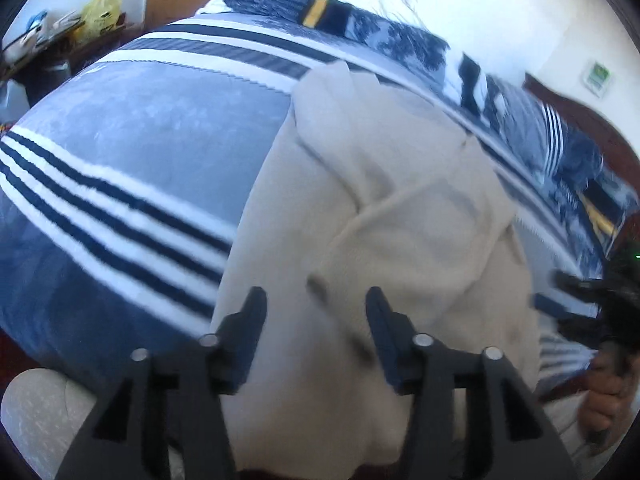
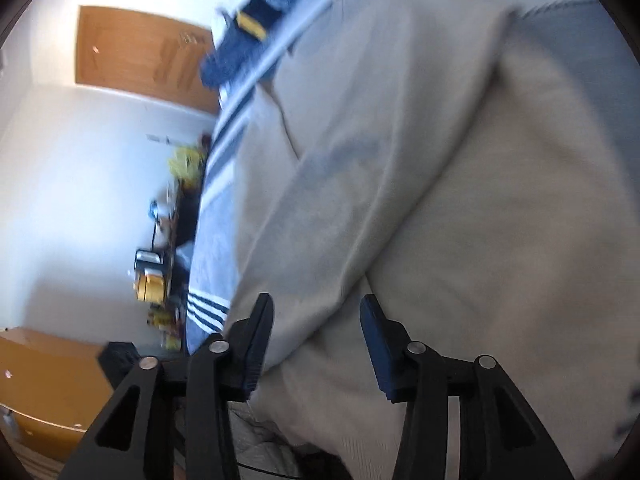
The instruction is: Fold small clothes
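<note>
A beige garment [image 1: 380, 208] lies rumpled and partly folded on a blue blanket with navy and white stripes [image 1: 140, 152]. My left gripper [image 1: 316, 304] is open, its jaws spread just above the garment's near part, holding nothing. In the right wrist view the same beige garment [image 2: 440, 200] fills most of the picture, with a long fold running across it. My right gripper [image 2: 316, 312] is open over the garment's near edge, with nothing between its jaws. The right gripper also shows at the right edge of the left wrist view [image 1: 588, 304], held in a hand.
Dark blue patterned bedding with a yellow band [image 1: 320, 12] lies along the far side of the bed. A cluttered side table with a yellow bag [image 1: 100, 16] stands at the far left. A wooden door [image 2: 144, 56] and white wall lie beyond the bed.
</note>
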Action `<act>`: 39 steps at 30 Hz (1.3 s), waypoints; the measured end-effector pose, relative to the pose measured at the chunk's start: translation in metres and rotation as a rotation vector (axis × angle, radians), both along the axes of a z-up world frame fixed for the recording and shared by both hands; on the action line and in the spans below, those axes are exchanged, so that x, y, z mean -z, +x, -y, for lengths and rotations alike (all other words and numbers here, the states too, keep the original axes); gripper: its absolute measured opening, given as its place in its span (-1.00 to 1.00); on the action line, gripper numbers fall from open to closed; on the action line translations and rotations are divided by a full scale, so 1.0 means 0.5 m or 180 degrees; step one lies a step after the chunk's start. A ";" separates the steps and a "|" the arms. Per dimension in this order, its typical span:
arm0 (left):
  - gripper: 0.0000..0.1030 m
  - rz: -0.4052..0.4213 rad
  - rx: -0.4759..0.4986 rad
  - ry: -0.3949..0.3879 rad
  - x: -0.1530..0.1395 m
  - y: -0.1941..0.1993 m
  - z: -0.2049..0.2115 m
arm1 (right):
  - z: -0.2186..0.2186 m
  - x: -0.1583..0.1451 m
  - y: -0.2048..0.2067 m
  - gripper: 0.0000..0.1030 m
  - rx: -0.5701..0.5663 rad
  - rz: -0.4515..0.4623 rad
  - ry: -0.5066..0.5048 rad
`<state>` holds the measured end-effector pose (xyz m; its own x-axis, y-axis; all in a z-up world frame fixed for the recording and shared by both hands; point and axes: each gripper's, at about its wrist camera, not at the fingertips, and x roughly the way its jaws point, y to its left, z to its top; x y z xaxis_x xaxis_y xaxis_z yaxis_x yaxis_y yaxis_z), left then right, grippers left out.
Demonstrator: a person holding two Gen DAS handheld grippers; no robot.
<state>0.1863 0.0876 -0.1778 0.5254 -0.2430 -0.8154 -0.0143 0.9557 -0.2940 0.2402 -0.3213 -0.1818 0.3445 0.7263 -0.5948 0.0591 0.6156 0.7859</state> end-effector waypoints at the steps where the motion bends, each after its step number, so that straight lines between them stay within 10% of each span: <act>1: -0.01 -0.0078 -0.0012 -0.0020 0.005 -0.002 -0.006 | 0.016 -0.011 -0.035 0.08 0.0054 0.0057 -0.0094; 4: 0.03 -0.0081 -0.0118 -0.0274 0.001 -0.014 -0.040 | 0.070 -0.029 -0.147 0.13 0.0375 0.0181 -0.0654; 12: 0.11 -0.0005 -0.0305 -0.0013 -0.013 -0.086 -0.119 | 0.152 -0.043 -0.268 0.13 0.0898 0.0140 -0.1336; 32: 0.17 -0.0620 0.0182 -0.0129 0.084 -0.054 -0.058 | 0.197 0.095 -0.258 0.01 0.0782 -0.0436 -0.1262; 39: -0.27 -0.0744 0.0264 -0.0121 0.097 -0.046 -0.041 | 0.198 0.121 -0.259 -0.14 0.0766 -0.0610 -0.1195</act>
<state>0.1632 0.1080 -0.2261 0.3006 -0.3102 -0.9019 -0.0082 0.9448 -0.3277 0.1106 -0.4201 -0.2422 0.3349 0.3625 -0.8698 0.3565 0.8057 0.4730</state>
